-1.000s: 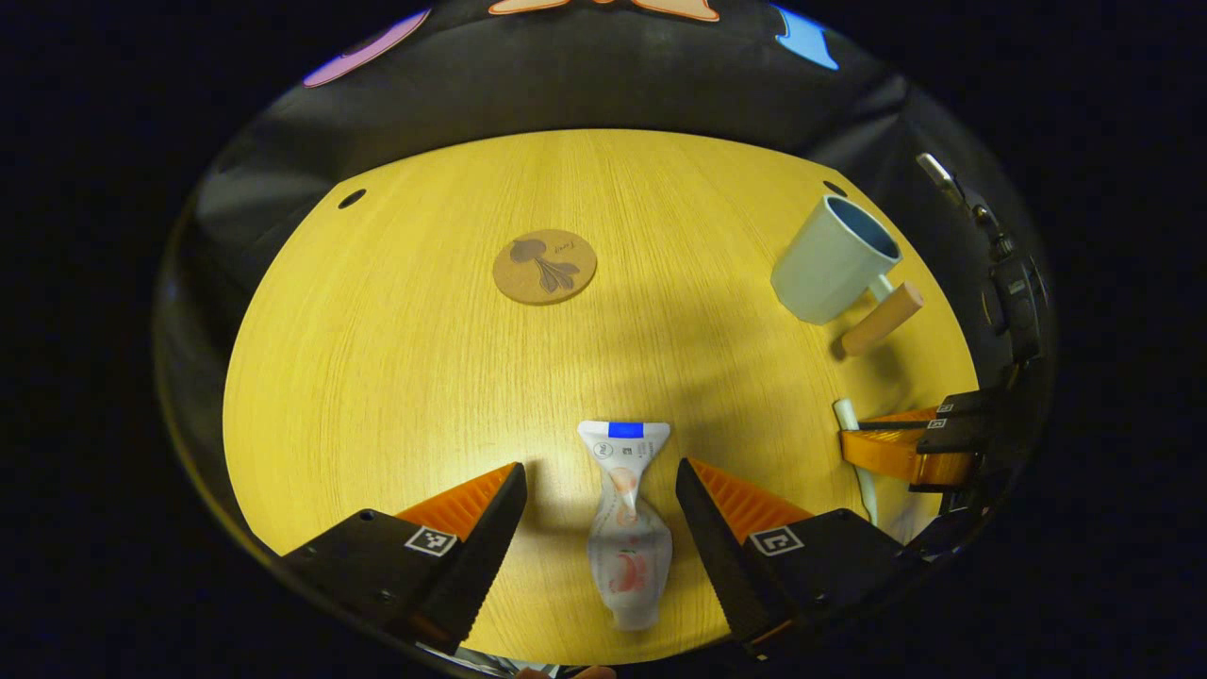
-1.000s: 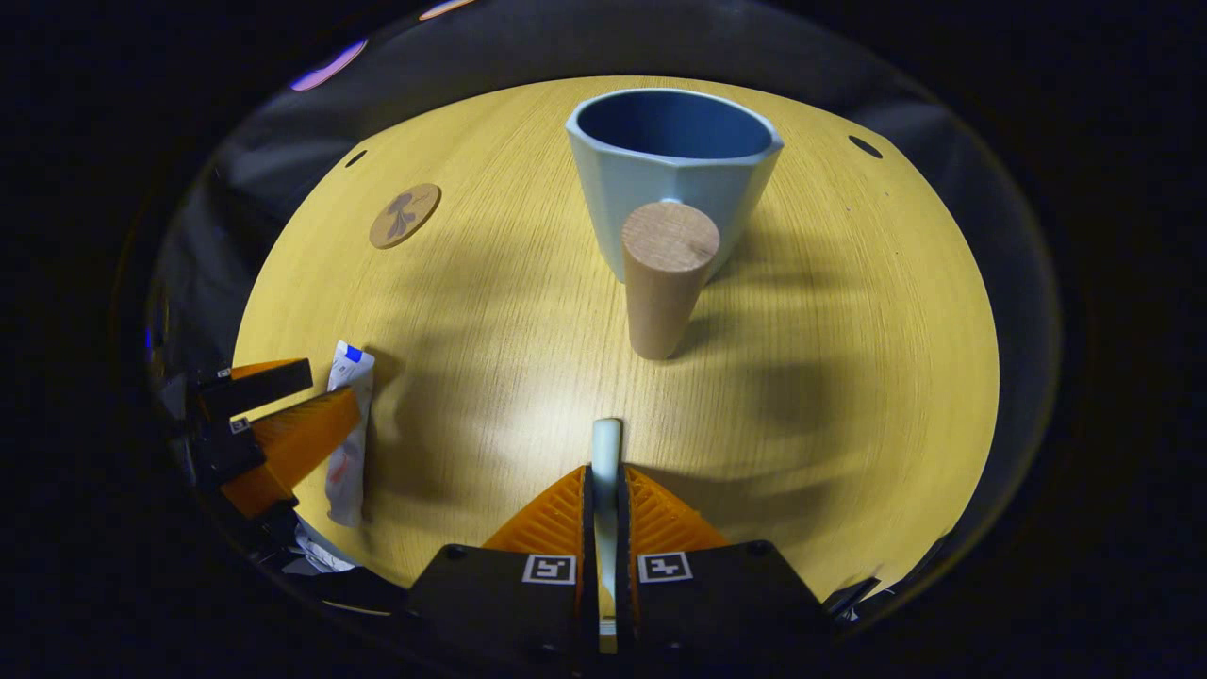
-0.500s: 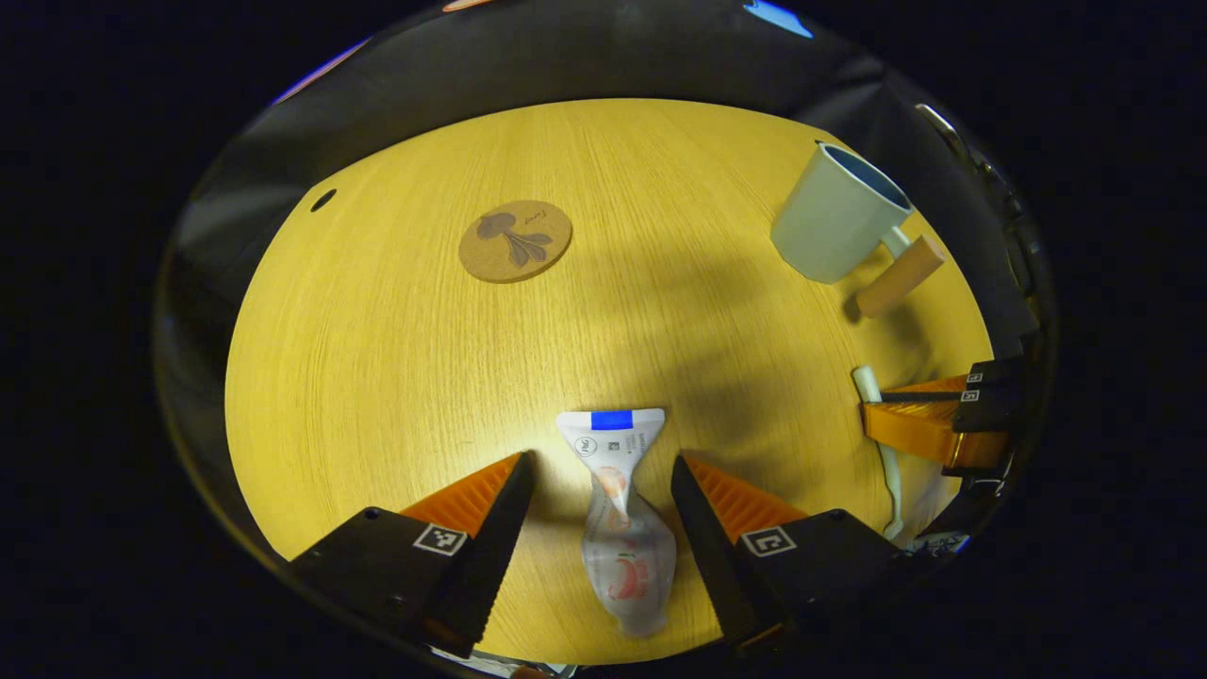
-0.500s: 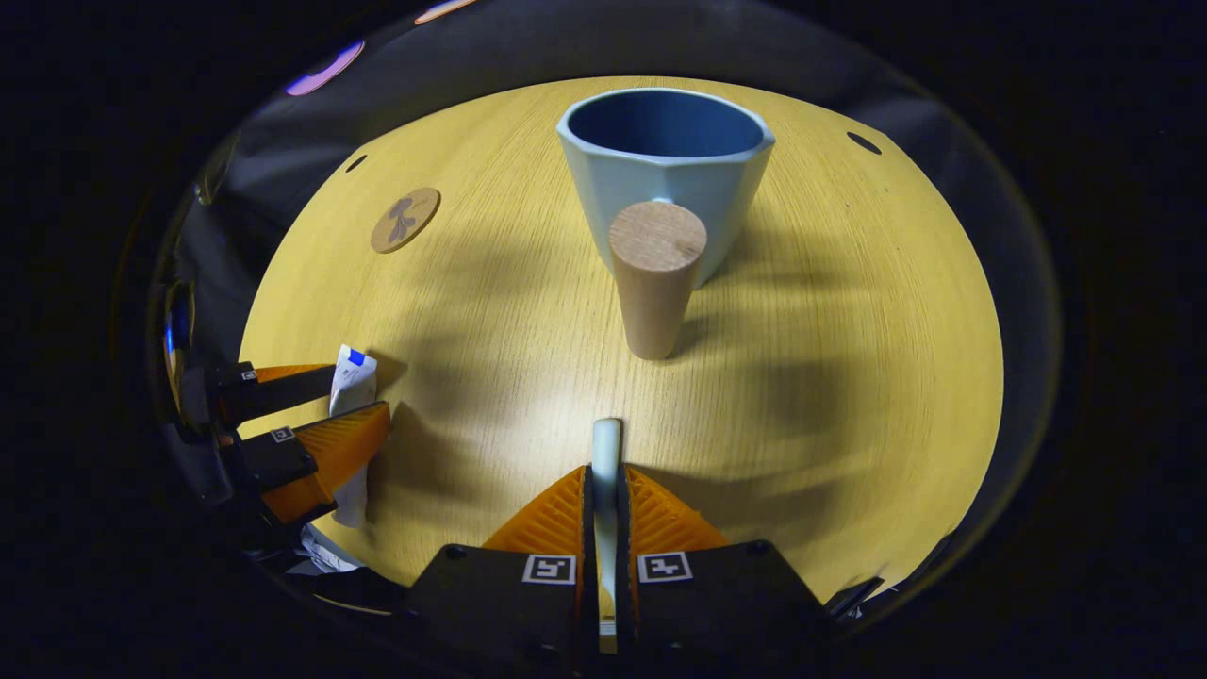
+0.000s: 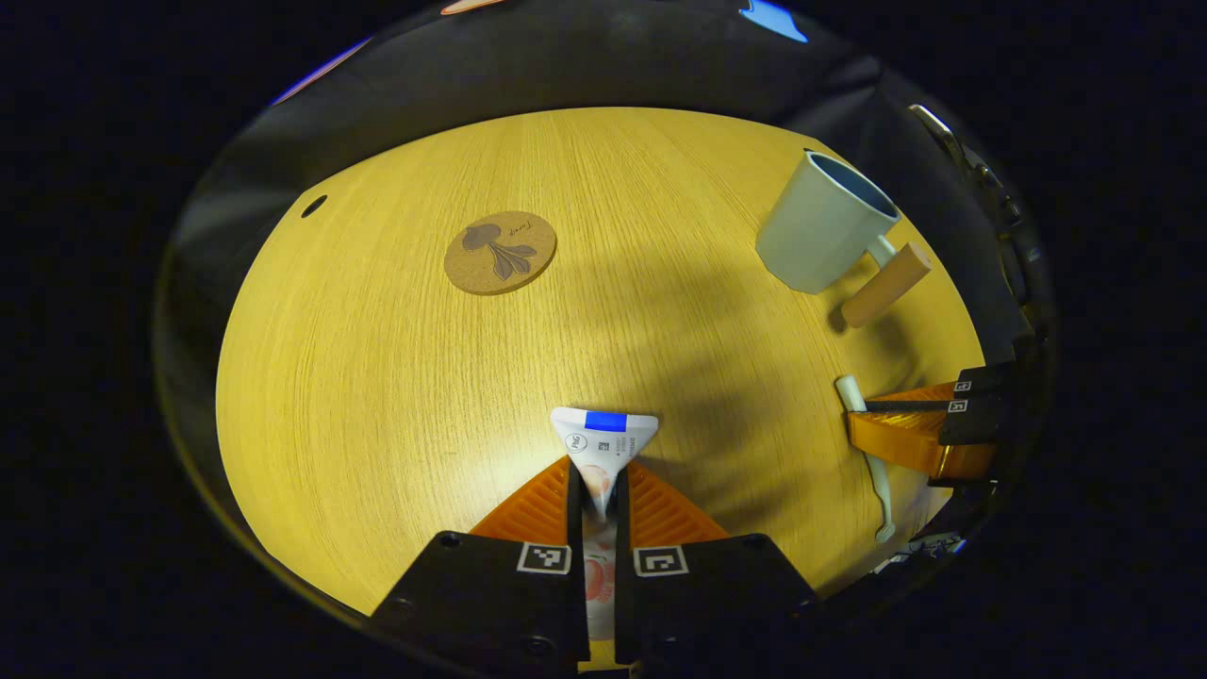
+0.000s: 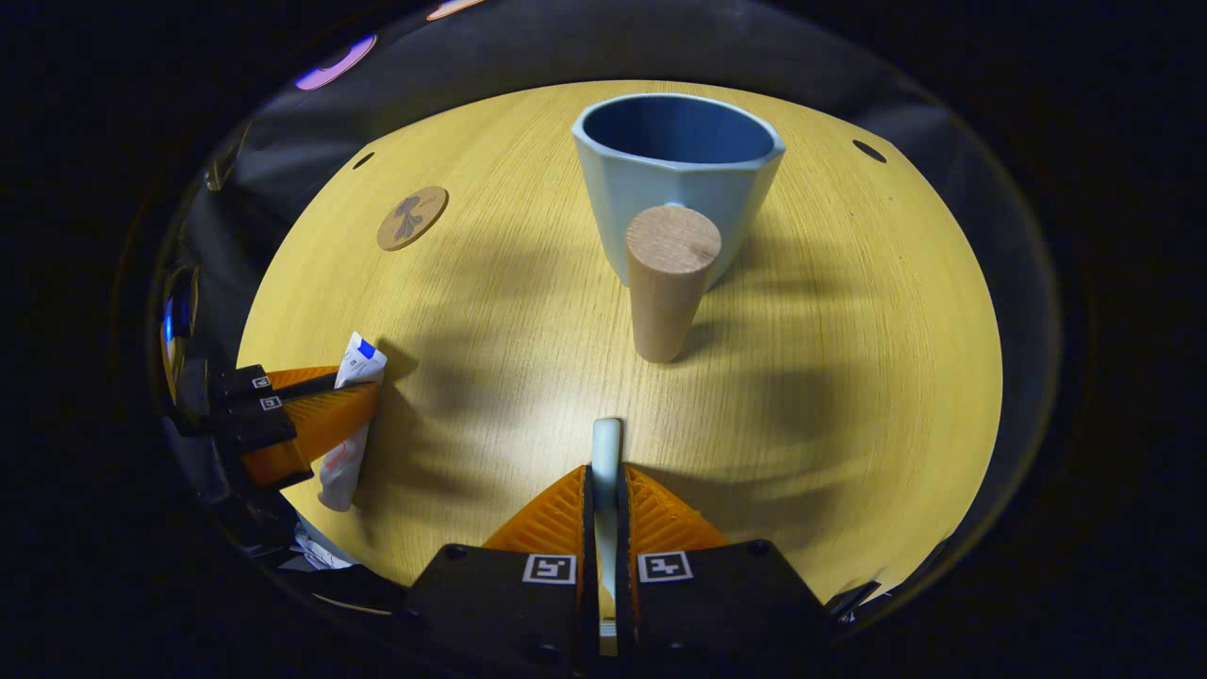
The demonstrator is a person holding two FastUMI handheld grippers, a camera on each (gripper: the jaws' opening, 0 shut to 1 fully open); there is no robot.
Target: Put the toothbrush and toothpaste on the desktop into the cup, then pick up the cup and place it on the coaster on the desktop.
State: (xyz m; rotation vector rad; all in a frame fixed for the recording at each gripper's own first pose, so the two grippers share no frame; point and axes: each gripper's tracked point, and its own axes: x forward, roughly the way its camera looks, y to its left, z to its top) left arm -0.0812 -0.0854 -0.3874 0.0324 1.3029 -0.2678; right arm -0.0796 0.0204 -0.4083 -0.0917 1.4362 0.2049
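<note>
Two grips: both grippers are loaded, one item each.
left gripper [image 5: 596, 490]: fingers pinched on the toothpaste [image 5: 603, 436], crimped flat end sticking forward past the tips; tube's long axis runs along the fingers.
right gripper [image 6: 605, 490]: fingers closed on the toothbrush [image 6: 605, 453], handle in line with the fingers, one end poking out ahead.
cup [image 6: 677, 174]: upright on the desktop [image 6: 849, 330], mouth open upward, straight ahead of right gripper; wooden peg handle [image 6: 668, 278] points back at it.
cup from left gripper: far right and forward [image 5: 822, 224], well apart.
nearer hand: right, judged to go first.
key relation: toothbrush axis lies flat, cup mouth faces up; likely needs tipping end-down over the rim.
coaster [image 5: 500, 252]: bare, well apart from cup, forward-left of left gripper.
</note>
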